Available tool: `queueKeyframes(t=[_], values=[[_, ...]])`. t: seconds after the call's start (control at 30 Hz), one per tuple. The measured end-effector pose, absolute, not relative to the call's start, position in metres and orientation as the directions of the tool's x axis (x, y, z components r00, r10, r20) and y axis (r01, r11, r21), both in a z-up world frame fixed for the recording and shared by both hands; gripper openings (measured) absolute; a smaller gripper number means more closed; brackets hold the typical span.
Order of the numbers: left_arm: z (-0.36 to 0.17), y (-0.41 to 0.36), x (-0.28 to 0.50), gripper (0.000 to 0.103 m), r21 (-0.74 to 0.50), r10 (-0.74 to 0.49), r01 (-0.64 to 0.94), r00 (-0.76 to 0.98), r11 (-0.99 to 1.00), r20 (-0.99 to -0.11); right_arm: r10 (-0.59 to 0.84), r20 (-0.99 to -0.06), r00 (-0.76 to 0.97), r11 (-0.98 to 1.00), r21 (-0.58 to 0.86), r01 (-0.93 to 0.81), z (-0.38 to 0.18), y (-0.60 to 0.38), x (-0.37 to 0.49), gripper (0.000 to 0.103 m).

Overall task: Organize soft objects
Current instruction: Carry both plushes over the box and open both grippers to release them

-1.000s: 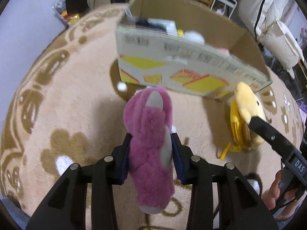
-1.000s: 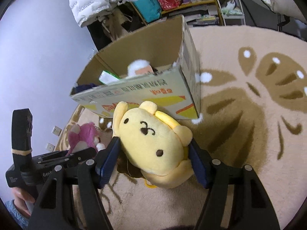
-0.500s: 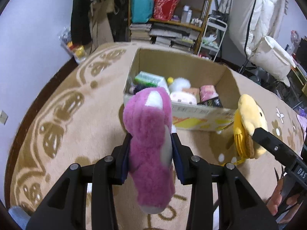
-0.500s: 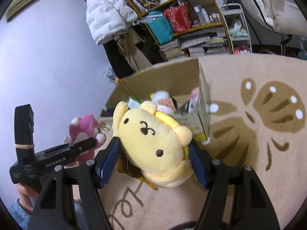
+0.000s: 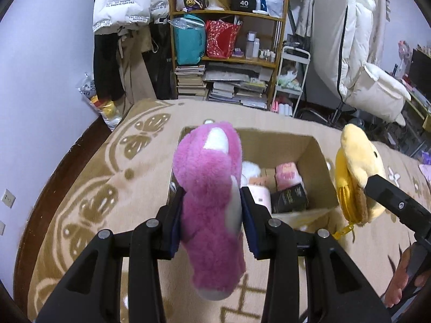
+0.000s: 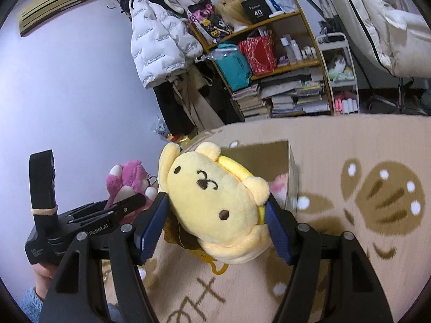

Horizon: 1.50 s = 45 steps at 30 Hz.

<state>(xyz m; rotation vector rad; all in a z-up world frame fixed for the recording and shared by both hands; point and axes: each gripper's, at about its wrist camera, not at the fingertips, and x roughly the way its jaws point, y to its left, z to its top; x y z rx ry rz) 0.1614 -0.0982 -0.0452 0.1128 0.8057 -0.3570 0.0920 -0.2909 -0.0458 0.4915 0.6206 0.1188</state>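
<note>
the pink plush (image 5: pixel 210 202) is pinched upright between my left gripper's (image 5: pixel 211 216) pads, held in the air near the open box (image 5: pixel 317 161) on the rug (image 5: pixel 89 188). the yellow plush (image 6: pixel 215 202) is squeezed the same way in my right gripper (image 6: pixel 216 228), off to the box's right side, its cord dangling below. the box already holds several soft things, so i judge the drop is next. my worry is that neither toy looks centred over the opening: letting go now could land one on the near wall or on the rug. the cord could also snag a finger on release. the pink plush hangs long below the pads and may tip as it falls.
</note>
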Motion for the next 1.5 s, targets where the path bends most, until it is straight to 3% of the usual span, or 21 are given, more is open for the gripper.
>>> queueKeyframes(t=[0.3,0.6,0.63,0.7,0.83,0.9,1.0,1.27,1.5], values=[[-0.045,-0.115,0.188,0.038,0.011,-0.247,0.357,0.668,0.934,-0.702,0.226,-0.522,0.822,0.897,0.441,0.033,-0.036,-0.297,0.123,0.074],[-0.072,-0.129,0.2,0.04,0.01,-0.255,0.393,0.615,0.919,-0.746,0.231,-0.59,0.773,0.897,0.437,0.065,-0.066,-0.297,0.143,0.076],[-0.075,-0.13,0.2,0.042,0.006,-0.258,0.395,0.611,0.919,-0.748,0.234,-0.603,0.763,0.898,0.435,0.069,-0.071,-0.296,0.144,0.076],[-0.077,-0.13,0.199,0.057,0.011,-0.253,0.39,0.618,0.921,-0.745,0.239,-0.616,0.751,0.897,0.437,0.073,-0.078,-0.296,0.144,0.079],[-0.076,-0.129,0.195,0.061,0.031,-0.236,0.388,0.62,0.921,-0.748,0.244,-0.635,0.733,0.892,0.443,0.086,-0.086,-0.297,0.142,0.081],[-0.073,-0.127,0.192,0.074,0.034,-0.227,0.381,0.618,0.924,-0.753,0.242,-0.641,0.728,0.891,0.444,0.094,-0.085,-0.299,0.141,0.082],[-0.064,-0.121,0.183,0.085,0.033,-0.227,0.372,0.631,0.928,-0.742,0.253,-0.63,0.734,0.885,0.457,0.087,-0.079,-0.3,0.137,0.087],[-0.025,-0.105,0.155,0.093,0.026,-0.229,0.351,0.665,0.936,-0.711,0.231,-0.597,0.769,0.886,0.455,0.088,-0.046,-0.3,0.111,0.1],[0.013,-0.087,0.119,0.094,0.042,-0.212,0.321,0.714,0.946,-0.668,0.212,-0.574,0.791,0.898,0.435,0.075,-0.018,-0.295,0.08,0.1]])
